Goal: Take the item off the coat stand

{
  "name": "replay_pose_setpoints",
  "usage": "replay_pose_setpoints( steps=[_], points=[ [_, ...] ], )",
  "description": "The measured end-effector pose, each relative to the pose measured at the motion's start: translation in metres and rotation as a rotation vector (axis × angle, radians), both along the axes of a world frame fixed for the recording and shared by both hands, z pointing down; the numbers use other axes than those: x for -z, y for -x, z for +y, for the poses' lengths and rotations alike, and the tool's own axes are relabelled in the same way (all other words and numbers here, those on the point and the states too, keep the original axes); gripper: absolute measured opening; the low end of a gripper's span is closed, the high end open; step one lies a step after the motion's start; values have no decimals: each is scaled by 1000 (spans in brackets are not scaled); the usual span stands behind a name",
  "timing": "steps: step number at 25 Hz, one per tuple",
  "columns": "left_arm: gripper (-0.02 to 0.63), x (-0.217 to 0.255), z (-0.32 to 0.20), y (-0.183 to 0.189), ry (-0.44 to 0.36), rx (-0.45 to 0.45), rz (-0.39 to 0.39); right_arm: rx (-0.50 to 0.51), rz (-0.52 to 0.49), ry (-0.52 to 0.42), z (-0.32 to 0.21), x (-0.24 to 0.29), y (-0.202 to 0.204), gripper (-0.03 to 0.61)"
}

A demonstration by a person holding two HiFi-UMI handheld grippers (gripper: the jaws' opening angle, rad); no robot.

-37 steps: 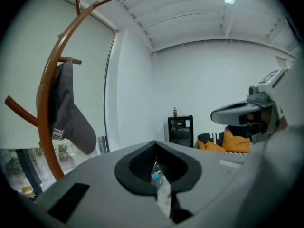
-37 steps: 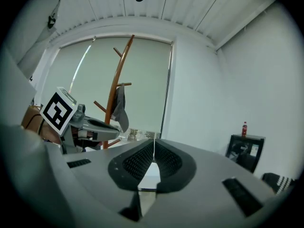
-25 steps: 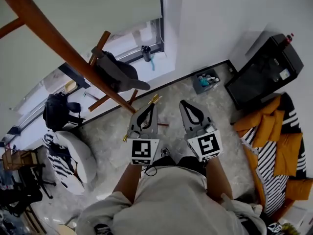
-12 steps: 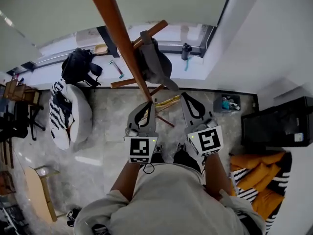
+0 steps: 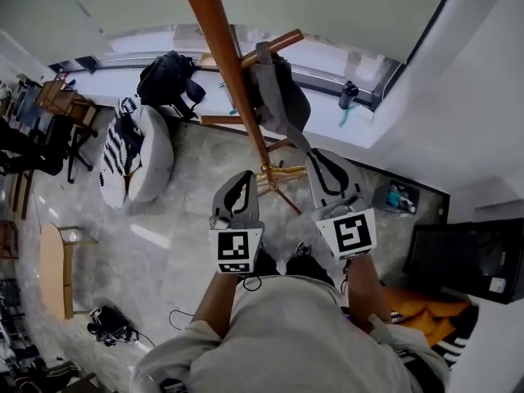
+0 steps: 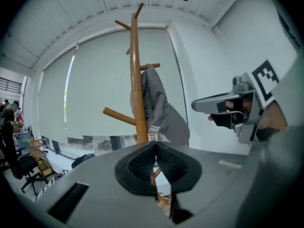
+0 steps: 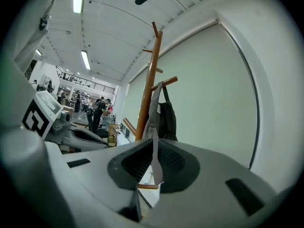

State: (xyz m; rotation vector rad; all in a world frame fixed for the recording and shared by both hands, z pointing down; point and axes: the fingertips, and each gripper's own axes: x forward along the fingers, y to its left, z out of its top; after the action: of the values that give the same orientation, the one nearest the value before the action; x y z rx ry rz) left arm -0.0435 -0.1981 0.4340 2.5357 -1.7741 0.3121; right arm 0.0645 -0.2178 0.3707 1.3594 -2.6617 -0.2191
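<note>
1. Hanging on the right of the coat stand (image 5: 219, 47), the grey cap (image 5: 282, 97) sat near the right gripper (image 5: 319, 159).
2. That gripper and the left gripper (image 5: 240, 178) stood closed, empty.
3. Pushing in unopened might knock the cap down.

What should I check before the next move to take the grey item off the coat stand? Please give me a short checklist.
1. The grey item hangs on a peg of the coat stand: ok.
2. The right gripper faces the item: ok, the item is straight ahead in the right gripper view.
3. The right gripper's jaws are apart for a grasp: not ok, they are together.
4. The left gripper has its jaws apart: not ok, they are together.
5. The right gripper touches the item: cannot tell.
</note>
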Motion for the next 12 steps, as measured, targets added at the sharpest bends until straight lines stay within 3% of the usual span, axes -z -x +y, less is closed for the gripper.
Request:
replay_pose_setpoints(
  steps=[2, 4, 12],
  points=[
    [9, 2, 2, 4, -1, 17, -2, 16, 4, 5, -4, 1, 1, 24],
    [11, 5, 2, 9, -9, 27, 0, 43, 17, 13, -10, -1, 6, 139],
    [9, 7, 2, 37, -18, 70, 4, 93, 108, 36, -43, -10, 29, 242]
  ],
)
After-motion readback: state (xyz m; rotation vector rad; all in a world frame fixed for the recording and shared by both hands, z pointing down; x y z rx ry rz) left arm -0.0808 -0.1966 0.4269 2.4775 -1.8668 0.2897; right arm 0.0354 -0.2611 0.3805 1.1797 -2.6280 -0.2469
